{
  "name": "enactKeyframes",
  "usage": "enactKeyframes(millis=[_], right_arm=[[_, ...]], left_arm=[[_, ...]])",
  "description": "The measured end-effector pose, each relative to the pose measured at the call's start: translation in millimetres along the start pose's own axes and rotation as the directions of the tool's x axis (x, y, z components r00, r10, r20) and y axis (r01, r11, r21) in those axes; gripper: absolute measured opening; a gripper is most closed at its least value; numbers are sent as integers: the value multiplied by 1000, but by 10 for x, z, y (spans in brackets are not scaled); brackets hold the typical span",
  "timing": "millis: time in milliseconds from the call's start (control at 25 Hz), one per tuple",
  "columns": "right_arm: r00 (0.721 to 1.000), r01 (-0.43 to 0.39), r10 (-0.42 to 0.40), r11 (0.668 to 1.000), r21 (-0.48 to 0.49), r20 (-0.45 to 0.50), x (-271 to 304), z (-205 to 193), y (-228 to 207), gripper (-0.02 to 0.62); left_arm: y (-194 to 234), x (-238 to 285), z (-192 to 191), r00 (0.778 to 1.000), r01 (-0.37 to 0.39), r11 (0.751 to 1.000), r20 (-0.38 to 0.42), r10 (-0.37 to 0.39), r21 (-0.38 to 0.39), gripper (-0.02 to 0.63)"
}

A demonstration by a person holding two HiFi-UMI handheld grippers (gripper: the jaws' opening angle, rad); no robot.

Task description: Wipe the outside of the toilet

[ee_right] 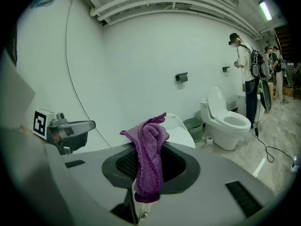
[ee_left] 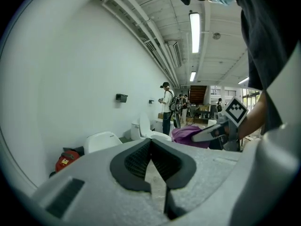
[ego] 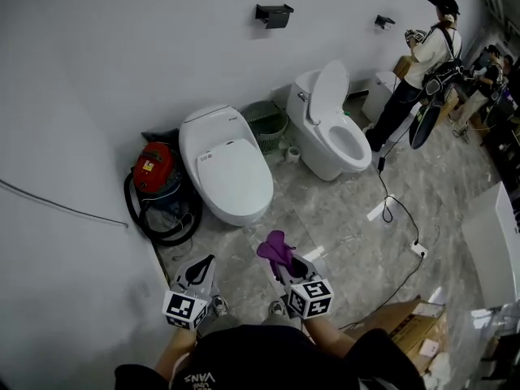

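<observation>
We grip the purple cloth [ee_right: 148, 159] in our right gripper [ego: 292, 268]. Our left gripper [ego: 202, 266] is pinched closed and empty. The closed toilet [ego: 226, 167] sits at 11 o'clock, long axis 11-to-5, both grippers roughly equally near.

A purple cloth [ego: 276, 250] stands bunched in the right claw [ego: 286, 265]; the white toilet [ego: 226, 169] sits closed.
</observation>
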State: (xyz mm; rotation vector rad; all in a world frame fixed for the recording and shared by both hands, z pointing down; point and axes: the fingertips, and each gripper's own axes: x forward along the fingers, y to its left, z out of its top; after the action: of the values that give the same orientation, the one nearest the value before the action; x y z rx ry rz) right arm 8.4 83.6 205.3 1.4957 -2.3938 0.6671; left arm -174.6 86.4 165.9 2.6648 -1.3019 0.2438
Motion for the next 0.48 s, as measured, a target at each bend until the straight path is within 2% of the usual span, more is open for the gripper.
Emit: enactKeyframes(millis=[240, 480], right_arm=[[1000, 18, -18, 1000, 13, 11, 308, 22, 75, 89], [998, -57, 57, 998, -22, -9, 571, -16, -146, 89]], left_arm=[[304, 84, -178, 998, 37, 999, -44, -37, -7, 9], [342, 481, -244, 999, -21, 1000, -39, 22, 5, 9]])
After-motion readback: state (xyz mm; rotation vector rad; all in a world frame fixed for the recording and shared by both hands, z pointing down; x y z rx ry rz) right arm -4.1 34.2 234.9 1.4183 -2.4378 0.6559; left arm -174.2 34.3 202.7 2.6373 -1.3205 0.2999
